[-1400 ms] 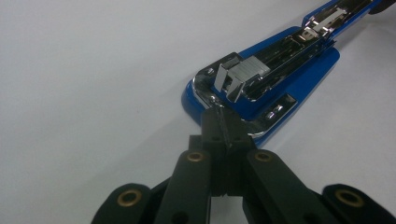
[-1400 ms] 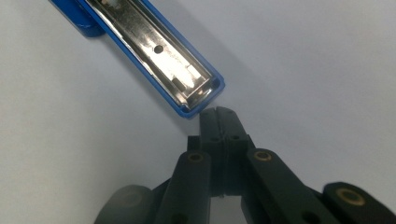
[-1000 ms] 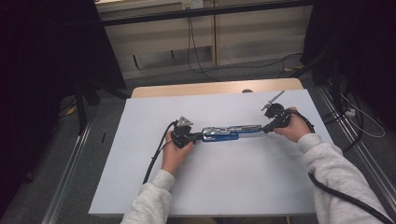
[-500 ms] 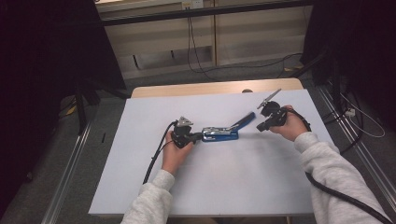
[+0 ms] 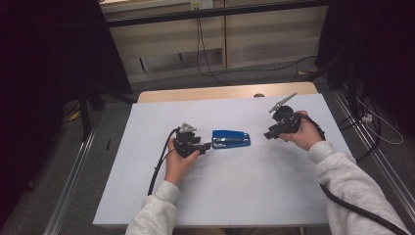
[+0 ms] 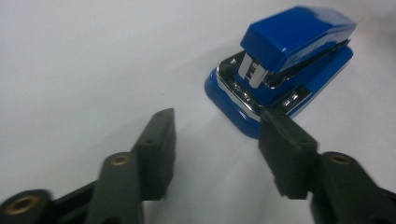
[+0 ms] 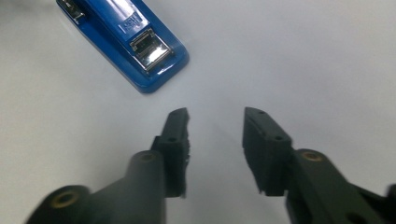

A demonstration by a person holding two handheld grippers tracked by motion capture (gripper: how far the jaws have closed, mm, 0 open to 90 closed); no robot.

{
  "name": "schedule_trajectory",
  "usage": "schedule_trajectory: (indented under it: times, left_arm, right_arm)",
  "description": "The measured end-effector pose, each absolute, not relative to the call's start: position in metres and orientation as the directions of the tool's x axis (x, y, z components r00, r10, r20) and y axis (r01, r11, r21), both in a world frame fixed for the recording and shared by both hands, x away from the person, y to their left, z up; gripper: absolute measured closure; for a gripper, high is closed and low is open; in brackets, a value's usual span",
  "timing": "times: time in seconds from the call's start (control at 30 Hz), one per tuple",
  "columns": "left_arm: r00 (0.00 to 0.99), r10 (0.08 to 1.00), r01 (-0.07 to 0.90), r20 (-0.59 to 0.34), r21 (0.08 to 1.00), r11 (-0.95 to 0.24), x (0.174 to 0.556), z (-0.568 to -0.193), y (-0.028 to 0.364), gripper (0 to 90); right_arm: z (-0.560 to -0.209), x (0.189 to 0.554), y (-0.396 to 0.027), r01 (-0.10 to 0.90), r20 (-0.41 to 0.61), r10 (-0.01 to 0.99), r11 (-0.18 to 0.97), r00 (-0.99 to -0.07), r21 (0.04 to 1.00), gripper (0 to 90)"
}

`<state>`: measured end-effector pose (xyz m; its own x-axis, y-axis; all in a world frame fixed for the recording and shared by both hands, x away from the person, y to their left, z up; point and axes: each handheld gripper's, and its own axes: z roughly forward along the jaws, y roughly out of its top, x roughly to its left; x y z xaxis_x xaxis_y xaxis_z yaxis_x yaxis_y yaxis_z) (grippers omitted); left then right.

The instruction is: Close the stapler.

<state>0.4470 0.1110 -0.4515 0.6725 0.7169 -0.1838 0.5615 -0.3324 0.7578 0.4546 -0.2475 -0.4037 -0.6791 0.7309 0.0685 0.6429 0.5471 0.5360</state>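
Two sleeved forearms came in from the near edge of the white table (image 5: 235, 196), each hand carrying a black gripper. On the left, the left gripper (image 5: 205, 145) lay low over the table, its tips pointing right at the blue stapler (image 5: 231, 138) and standing just beside that stapler's left end. Its jaws had just been opening; in the left gripper view (image 6: 217, 140) they stood apart with bare table between them, and the stapler (image 6: 285, 65) sat just past the tip of one jaw, its chrome end facing the camera, with no pad pressing on it. On the right, the right gripper (image 5: 267, 133) was held slightly off the surface, a little apart from the stapler's right end and pointing left toward it. Its jaws had also just been opening; in the right gripper view (image 7: 215, 140) they stood partly apart and held nothing, with the stapler (image 7: 126, 42) lying farther off to the upper left. Between the two grippers the stapler lay flat near the middle of the table, its length running left to right. Farther off, a strip of bare wood (image 5: 220, 93) showed at the far edge of the table, and beyond it cables (image 5: 205, 58) hung down to the floor
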Motion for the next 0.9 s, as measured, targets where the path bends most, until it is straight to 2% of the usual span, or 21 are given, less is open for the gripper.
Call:
schedule_trajectory:
  times: [0.03, 0.1, 0.17, 0.2, 0.23, 0.33, 0.37, 0.6, 0.9]
  left_arm:
    - [0.676, 0.711, 0.562, -0.192, 0.758, -0.330, 0.446, -0.449, 0.114, 32.4]
    - [0.681, 0.705, 0.553, -0.197, 0.770, -0.319, 0.441, -0.444, 0.119, 30.0]
    - [0.680, 0.702, 0.555, -0.212, 0.775, -0.303, 0.438, -0.439, 0.125, 23.1]
    - [0.678, 0.702, 0.553, -0.218, 0.781, -0.292, 0.436, -0.436, 0.127, 23.1]
    - [0.681, 0.700, 0.547, -0.213, 0.783, -0.294, 0.432, -0.432, 0.132, 19.8]
    - [0.687, 0.694, 0.546, -0.215, 0.784, -0.297, 0.428, -0.430, 0.136, 17.1]
    - [0.691, 0.692, 0.541, -0.210, 0.785, -0.302, 0.426, -0.430, 0.137, 15.3]
    - [0.704, 0.678, 0.531, -0.212, 0.791, -0.304, 0.411, -0.428, 0.151, 8.6]
    - [0.721, 0.663, 0.505, -0.201, 0.808, -0.304, 0.391, -0.423, 0.170, 6.9]
  right_arm:
    - [-0.402, 0.451, -0.247, 0.645, 0.072, 0.737, 0.535, -0.672, 0.546, 53.1]
    - [-0.401, 0.448, -0.246, 0.642, 0.075, 0.734, 0.533, -0.675, 0.551, 50.9]
    - [-0.400, 0.439, -0.246, 0.641, 0.083, 0.733, 0.527, -0.675, 0.558, 43.5]
    - [-0.400, 0.439, -0.246, 0.641, 0.083, 0.733, 0.527, -0.675, 0.558, 43.5]
    - [-0.400, 0.432, -0.246, 0.643, 0.087, 0.736, 0.521, -0.672, 0.562, 38.4]
    - [-0.400, 0.425, -0.246, 0.640, 0.088, 0.734, 0.519, -0.673, 0.567, 35.2]
    - [-0.402, 0.417, -0.246, 0.640, 0.094, 0.732, 0.518, -0.675, 0.568, 31.3]
    - [-0.411, 0.393, -0.250, 0.637, 0.107, 0.726, 0.510, -0.679, 0.578, 25.2]
    - [-0.411, 0.363, -0.261, 0.639, 0.107, 0.738, 0.491, -0.667, 0.592, 22.0]
